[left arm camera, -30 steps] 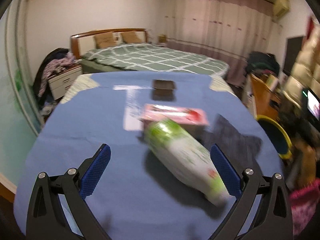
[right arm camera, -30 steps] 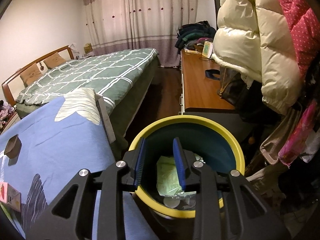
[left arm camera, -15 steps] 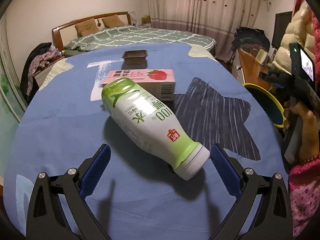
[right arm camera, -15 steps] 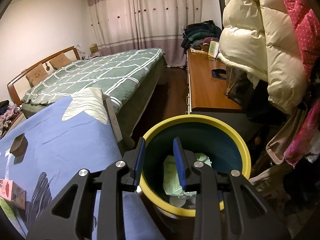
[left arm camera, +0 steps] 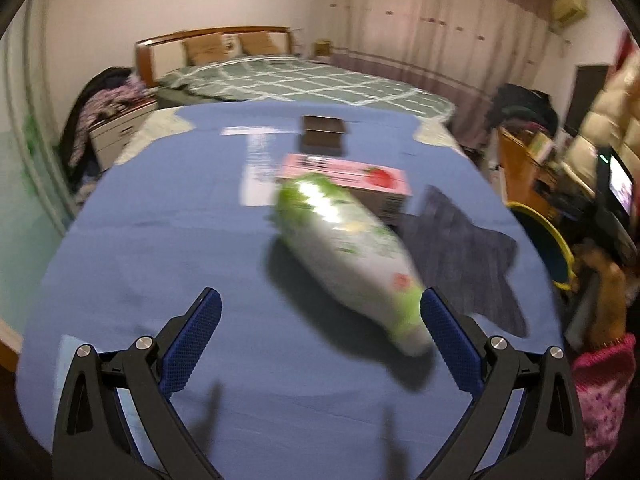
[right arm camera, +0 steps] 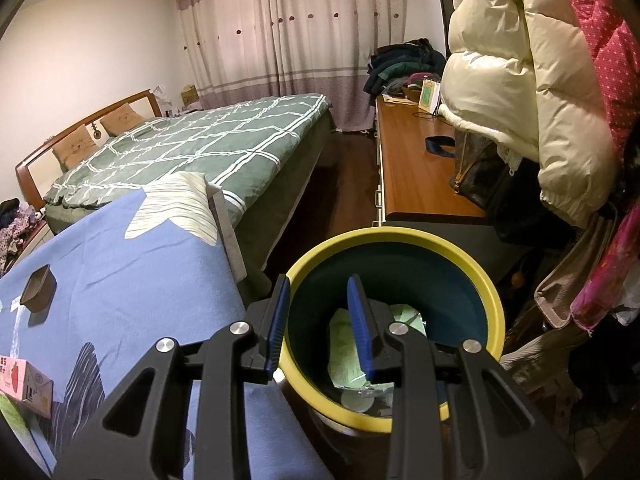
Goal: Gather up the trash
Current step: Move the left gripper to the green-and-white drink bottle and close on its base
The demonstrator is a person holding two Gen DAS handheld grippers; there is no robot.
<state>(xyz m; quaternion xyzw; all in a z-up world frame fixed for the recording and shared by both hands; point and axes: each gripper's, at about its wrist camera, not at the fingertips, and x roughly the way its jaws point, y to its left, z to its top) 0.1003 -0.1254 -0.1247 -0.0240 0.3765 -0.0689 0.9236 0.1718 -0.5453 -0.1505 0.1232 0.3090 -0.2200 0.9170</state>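
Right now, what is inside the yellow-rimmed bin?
Inside the yellow-rimmed bin lie a pale green wrapper and a round whitish lid-like piece. The right gripper hides part of the bottom.

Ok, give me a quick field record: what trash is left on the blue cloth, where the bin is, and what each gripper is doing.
surface: blue cloth-covered table
trash 1: green-and-white plastic bottle, lying on its side
trash 2: pink strawberry carton, behind the bottle
trash 3: small dark brown tray, far end
bin: yellow-rimmed dark blue bin, beside the table, wrappers inside
left gripper: open, empty, bottle cap near one pad
right gripper: above the bin, holding nothing
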